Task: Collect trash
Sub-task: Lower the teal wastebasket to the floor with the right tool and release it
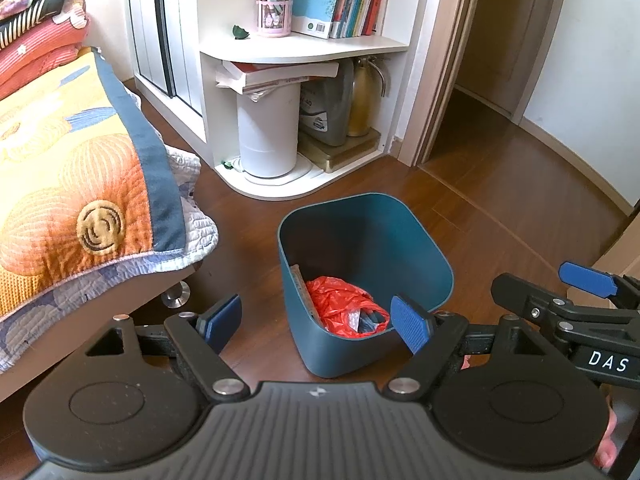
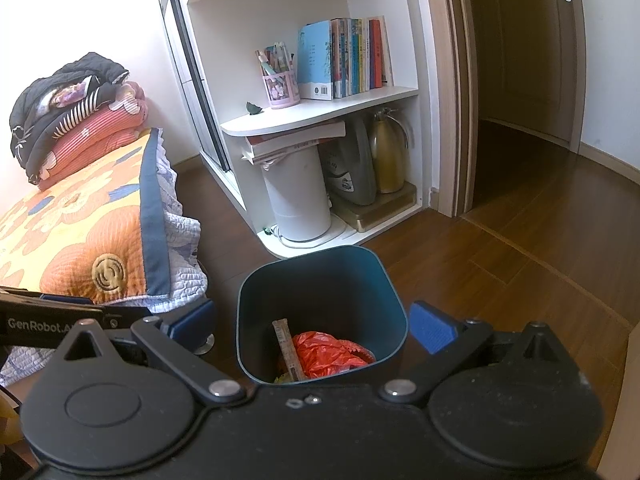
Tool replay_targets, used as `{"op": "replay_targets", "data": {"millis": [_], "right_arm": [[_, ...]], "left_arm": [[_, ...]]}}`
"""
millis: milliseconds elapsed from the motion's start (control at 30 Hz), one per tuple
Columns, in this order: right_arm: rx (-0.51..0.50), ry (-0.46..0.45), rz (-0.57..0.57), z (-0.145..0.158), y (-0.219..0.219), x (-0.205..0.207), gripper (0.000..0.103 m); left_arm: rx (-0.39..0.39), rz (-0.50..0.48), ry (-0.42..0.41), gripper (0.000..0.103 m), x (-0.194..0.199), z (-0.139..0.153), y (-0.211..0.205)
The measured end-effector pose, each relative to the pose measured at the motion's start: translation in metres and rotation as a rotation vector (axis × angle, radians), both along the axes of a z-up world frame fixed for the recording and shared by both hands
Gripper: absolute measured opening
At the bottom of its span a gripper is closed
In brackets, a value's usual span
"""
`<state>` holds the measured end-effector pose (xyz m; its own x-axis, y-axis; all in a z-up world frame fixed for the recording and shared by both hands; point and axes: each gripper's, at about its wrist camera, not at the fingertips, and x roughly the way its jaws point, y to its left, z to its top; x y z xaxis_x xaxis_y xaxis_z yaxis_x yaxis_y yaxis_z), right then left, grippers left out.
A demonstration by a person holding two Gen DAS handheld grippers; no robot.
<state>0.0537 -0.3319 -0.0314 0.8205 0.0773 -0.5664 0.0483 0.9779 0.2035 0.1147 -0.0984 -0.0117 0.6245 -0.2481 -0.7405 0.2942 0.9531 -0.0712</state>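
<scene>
Left wrist view: left gripper (image 1: 318, 320) low centre, fingers spread wide, nothing between the pads. Teal bin (image 1: 400, 240) stands on the wood floor (image 1: 500, 208) at frame centre, just past the fingertips. Inside it, lower left: red bag (image 1: 340, 304), crumpled, with something grey tucked into it; a thin strip leans on the left inner wall. Right gripper (image 1: 560, 304) pokes in at the right edge, one blue pad showing. Bed (image 1: 80, 184) with orange quilt fills the left; folded bedding stacked upper left. White shelf (image 1: 300, 46) top centre with books and a pink pen cup; below it a white canister, grey jug, gold flask. Open doorway upper right.

Right wrist view: right gripper (image 2: 316, 326) bottom centre, fingers wide apart, empty. Bin (image 2: 320, 272) sits dead centre between the fingertips, below them. Red bag (image 2: 324, 354) lies at the bottom of the bin, a wrapper stick (image 2: 288, 350) upright beside it on the left. Left gripper (image 2: 60, 320) edges in at mid-left. Bed (image 2: 80, 240) left, shelf (image 2: 320, 108) upper centre, doorway right.
</scene>
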Motion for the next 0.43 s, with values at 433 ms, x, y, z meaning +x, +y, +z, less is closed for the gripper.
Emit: {"op": "replay_targets", "data": {"millis": [433], "right_arm": [[0.001, 0.003, -0.002, -0.0005, 0.0014, -0.0008, 0.103]], "left_arm": [[-0.008, -0.01, 0.006, 0.082, 0.0013, 0.0004, 0.0013]]}}
